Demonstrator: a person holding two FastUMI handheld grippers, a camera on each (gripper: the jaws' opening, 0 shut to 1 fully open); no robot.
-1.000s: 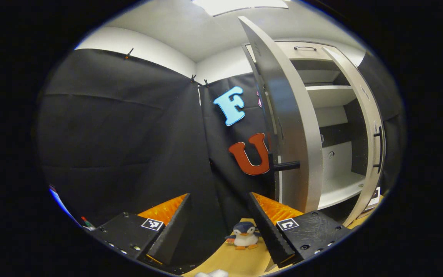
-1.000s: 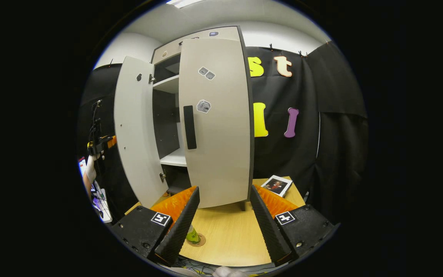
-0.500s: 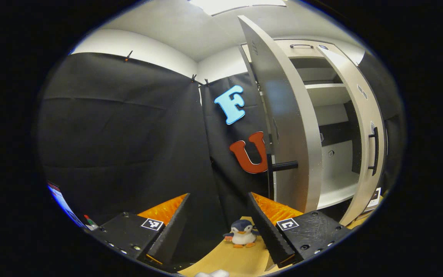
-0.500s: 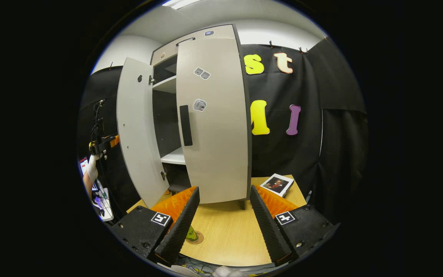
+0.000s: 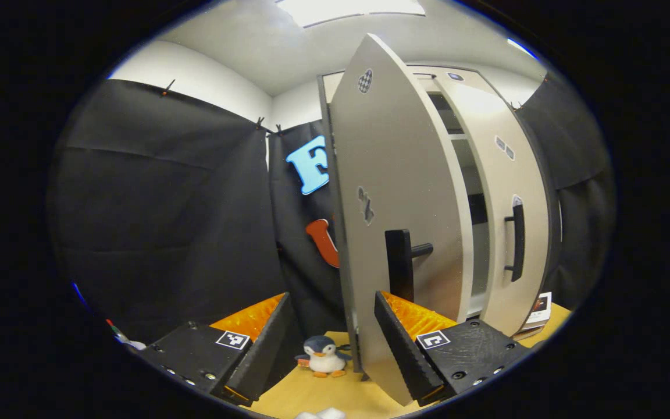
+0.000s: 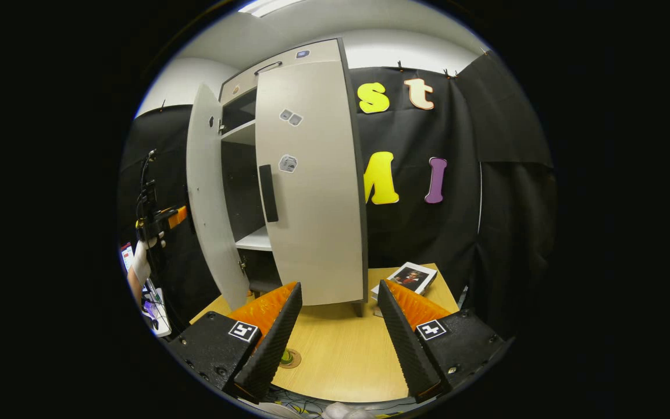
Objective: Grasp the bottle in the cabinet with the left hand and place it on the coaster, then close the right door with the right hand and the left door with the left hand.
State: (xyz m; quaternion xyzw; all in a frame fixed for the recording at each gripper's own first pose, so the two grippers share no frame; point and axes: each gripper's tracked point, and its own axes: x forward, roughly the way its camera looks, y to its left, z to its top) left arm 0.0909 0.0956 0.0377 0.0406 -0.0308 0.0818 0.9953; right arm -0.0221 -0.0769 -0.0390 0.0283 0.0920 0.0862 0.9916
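L door [image 5: 399, 221] swung inward; L gripper [image 5: 332, 340] open.

Even, bright indoor light falls from a ceiling panel [image 5: 349, 7] overhead. Both fisheye pictures bend straight lines strongly toward the edges, so the cabinet doors [image 5: 396, 221] bow outward. A soft sheen lies on the pale door [image 6: 312, 192]. The shelves inside sit in shadow. Focus is sharp throughout.

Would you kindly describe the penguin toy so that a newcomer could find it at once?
Start at the tall pale cabinet on the wooden table. By the foot of its open left door stands a small plush penguin, dark blue and white with orange feet, the one soft toy there.
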